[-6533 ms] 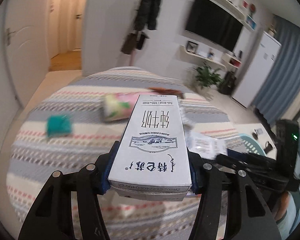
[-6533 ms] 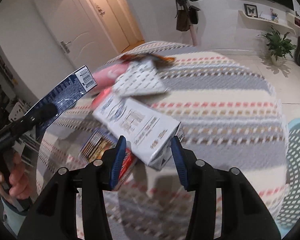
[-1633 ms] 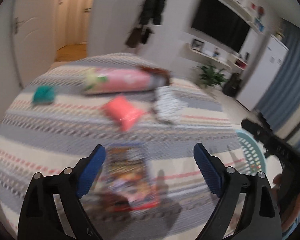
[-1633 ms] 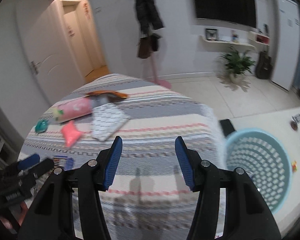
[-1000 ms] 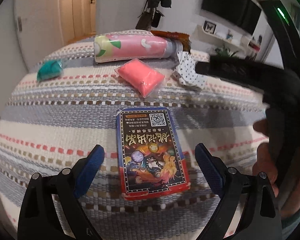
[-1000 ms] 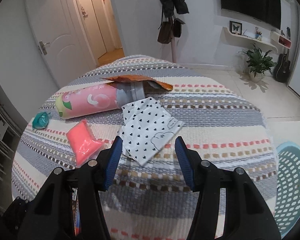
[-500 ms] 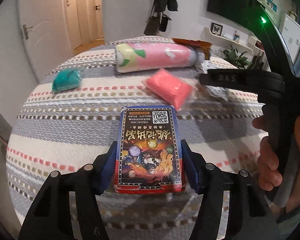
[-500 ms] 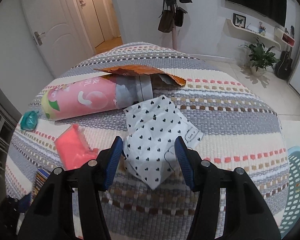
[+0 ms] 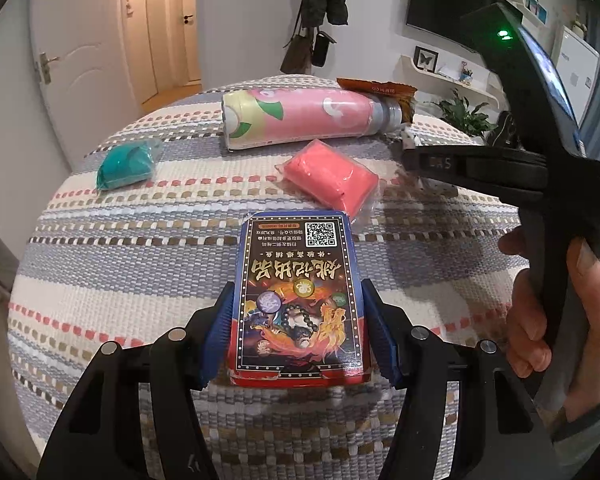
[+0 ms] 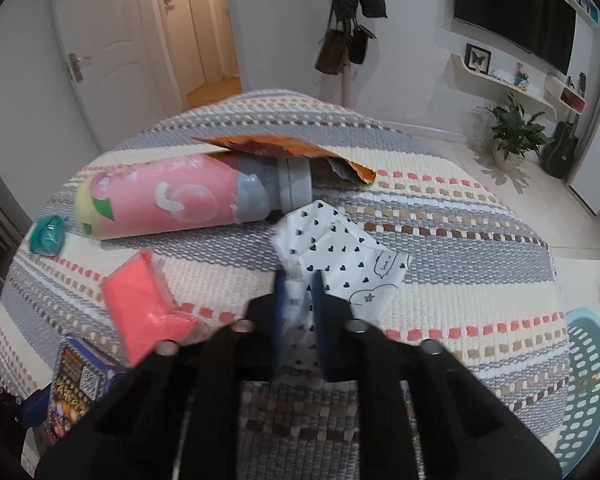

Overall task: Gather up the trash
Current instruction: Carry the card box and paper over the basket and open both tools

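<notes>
My left gripper (image 9: pixel 298 300) is shut on a blue-and-red printed box (image 9: pixel 300 272), pads pressed to its long sides, the box resting on the striped cloth. In the right wrist view my right gripper (image 10: pixel 299 284) is shut on the near edge of a white heart-print wrapper (image 10: pixel 340 256), which bunches up between the pads. The same box (image 10: pixel 76 384) shows at the lower left there. The right gripper's body (image 9: pixel 480 164) and a person's hand (image 9: pixel 540 320) fill the right of the left wrist view.
On the cloth lie a pink soft packet (image 9: pixel 332 178), a pink bottle (image 9: pixel 300 118) on its side, a teal packet (image 9: pixel 126 164) and an orange wrapper (image 10: pixel 280 146). A light-blue perforated basket (image 10: pixel 588 380) stands on the floor at the right.
My right gripper's fingers have closed together on the white wrapper and crumpled it. The left gripper, which closed on the box between a second and half a second ago, has stayed still since.
</notes>
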A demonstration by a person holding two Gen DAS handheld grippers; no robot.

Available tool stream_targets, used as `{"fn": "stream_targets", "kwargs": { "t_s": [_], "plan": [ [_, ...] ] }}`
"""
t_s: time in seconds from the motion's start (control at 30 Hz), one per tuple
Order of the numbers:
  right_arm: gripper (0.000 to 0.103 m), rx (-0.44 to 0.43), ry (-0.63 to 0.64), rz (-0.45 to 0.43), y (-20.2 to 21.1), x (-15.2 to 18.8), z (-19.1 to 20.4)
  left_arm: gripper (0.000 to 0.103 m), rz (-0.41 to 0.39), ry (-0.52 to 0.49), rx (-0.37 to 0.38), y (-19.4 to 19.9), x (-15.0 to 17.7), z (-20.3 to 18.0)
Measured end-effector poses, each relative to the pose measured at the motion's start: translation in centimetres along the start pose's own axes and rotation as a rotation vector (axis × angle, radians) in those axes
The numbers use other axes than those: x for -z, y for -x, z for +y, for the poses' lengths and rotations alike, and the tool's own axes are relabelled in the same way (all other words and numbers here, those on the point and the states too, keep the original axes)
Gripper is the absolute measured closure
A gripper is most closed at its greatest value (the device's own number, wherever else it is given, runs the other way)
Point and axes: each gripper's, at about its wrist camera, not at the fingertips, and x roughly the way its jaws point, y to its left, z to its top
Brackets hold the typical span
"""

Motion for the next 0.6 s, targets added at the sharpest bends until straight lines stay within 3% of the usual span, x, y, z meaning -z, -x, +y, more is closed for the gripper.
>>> {"fn": "stream_targets", "kwargs": {
  "t_s": [0.3,0.47,0.6],
  "plan": [
    [0.097,-0.098,-0.042,-0.112,5.3,1.3,-1.8,0.045,-0.065,0.039,0.075,1.5,0.2,1.2],
    [0.097,-0.11,-0.071,-0.162,8.3,1.5,-3.1,0.045,-0.107,0.032,0.141,3.1,0.1,0.5],
    [0.097,-0.073,-0.099,-0.218,11.0,2.4,-5.2,0.045,-0.139,0.021,0.196,4.5,-0.5,-0.8]
  ]
}}
